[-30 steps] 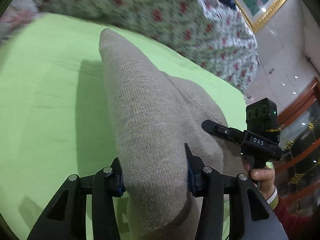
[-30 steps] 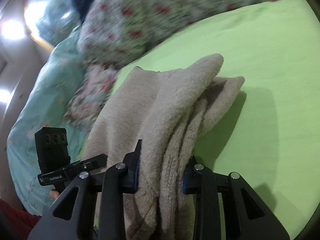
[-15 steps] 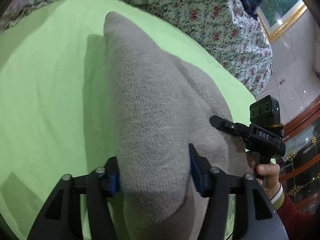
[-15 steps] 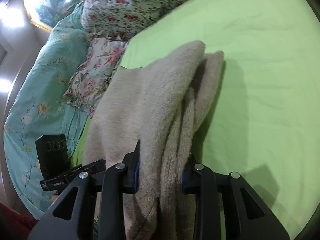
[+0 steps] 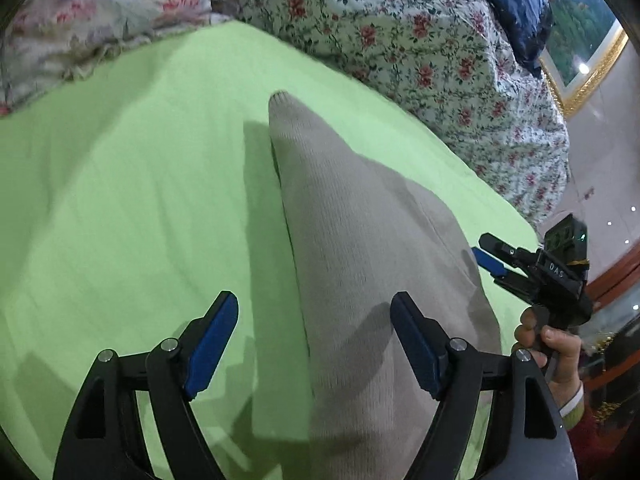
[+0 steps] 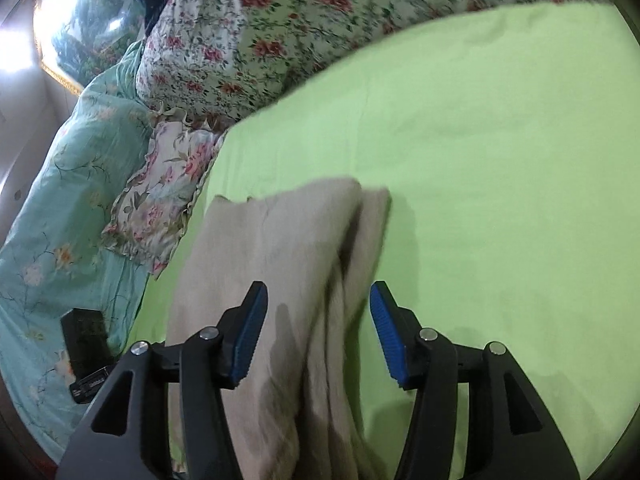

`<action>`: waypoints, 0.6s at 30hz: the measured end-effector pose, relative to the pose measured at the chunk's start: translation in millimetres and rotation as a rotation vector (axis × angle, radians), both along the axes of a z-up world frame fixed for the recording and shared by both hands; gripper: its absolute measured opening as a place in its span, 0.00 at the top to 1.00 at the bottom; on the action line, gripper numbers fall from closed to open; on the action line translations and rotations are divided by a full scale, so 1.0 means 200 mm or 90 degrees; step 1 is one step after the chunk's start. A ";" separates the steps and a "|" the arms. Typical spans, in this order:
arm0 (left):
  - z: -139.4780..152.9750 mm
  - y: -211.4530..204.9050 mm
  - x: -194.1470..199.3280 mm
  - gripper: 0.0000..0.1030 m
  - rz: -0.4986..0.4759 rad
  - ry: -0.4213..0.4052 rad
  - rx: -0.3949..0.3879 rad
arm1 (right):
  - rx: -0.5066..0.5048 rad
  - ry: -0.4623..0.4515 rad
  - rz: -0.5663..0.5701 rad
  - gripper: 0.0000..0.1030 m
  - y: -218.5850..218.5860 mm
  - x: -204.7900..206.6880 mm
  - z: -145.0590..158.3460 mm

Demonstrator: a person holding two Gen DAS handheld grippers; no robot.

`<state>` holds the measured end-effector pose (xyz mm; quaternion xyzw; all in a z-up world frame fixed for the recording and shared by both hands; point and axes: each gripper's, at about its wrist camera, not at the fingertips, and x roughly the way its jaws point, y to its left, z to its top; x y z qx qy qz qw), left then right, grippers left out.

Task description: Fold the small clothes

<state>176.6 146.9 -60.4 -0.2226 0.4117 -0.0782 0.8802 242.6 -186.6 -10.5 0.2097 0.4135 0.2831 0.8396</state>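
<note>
Both grippers stood open, jaws just spread.

The left gripper (image 5: pixel 314 322) and right gripper (image 6: pixel 318 312) angled downward, pads clear of the cloth; in the left view a hand (image 5: pixel 550 350) gripped the right tool's handle at four o'clock.

The sweater (image 5: pixel 360 248) is showing a matt, fine beige knit. The sheet (image 5: pixel 132 208) is looking like smooth matt green cloth, the quilt (image 5: pixel 400 40) like printed floral cotton. The gripper pads (image 6: pixel 250 340) are appearing as ribbed blue rubber on matt black plastic.
</note>
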 end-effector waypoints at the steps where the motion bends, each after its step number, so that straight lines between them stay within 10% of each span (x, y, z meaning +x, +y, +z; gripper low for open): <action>1: 0.00 0.00 0.02 0.24 0.003 0.002 0.003 | -0.005 -0.006 0.007 0.48 0.04 0.03 0.01; 4: -0.03 -0.03 0.06 0.27 -0.001 0.018 0.011 | -0.039 0.017 0.011 0.57 0.14 0.12 -0.02; 5: -0.03 -0.04 0.08 0.29 -0.003 0.024 0.015 | -0.060 0.023 0.009 0.80 0.17 0.15 -0.02; 7: -0.02 -0.07 0.08 0.31 -0.012 0.023 0.025 | -0.066 -0.016 0.008 0.89 0.17 0.13 0.04; 11: -0.04 -0.17 0.10 0.29 -0.034 0.035 0.083 | -0.102 -0.099 -0.011 0.90 0.13 0.05 0.17; 18: -0.07 -0.21 0.10 0.25 -0.029 0.044 0.103 | -0.070 0.035 -0.042 0.80 0.03 0.14 -0.09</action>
